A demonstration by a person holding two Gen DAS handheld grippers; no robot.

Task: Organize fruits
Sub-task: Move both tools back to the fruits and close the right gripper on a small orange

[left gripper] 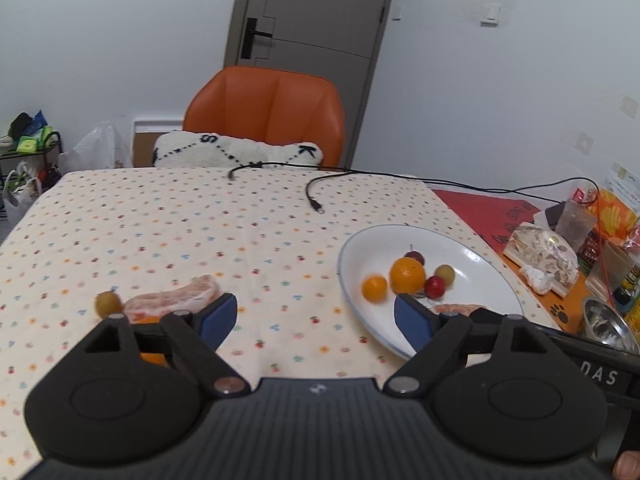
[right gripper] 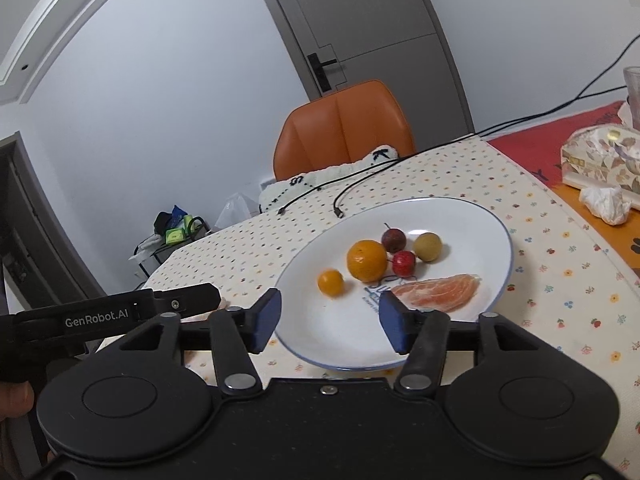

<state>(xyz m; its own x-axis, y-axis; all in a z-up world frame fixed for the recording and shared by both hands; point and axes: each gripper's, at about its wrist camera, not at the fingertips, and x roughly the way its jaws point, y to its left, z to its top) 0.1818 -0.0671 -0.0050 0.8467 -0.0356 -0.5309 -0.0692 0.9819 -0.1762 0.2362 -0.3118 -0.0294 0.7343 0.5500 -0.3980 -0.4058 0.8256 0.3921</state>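
Both grippers, left (left gripper: 316, 316) and right (right gripper: 328, 322), hung spread, empty. White plate (right gripper: 472, 216) held six fruits; grapefruit segment (left gripper: 172, 300), olive-like fruit (left gripper: 108, 303), possibly an orange stayed on tablecloth (left gripper: 200, 220).

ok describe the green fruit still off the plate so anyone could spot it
Start at the white plate on the dotted tablecloth, then look away from it, across the bare cloth to the pink grapefruit segment by the left gripper. The small olive-green fruit sits just beyond that segment. Unlike its green twin, it lies on cloth, not china.
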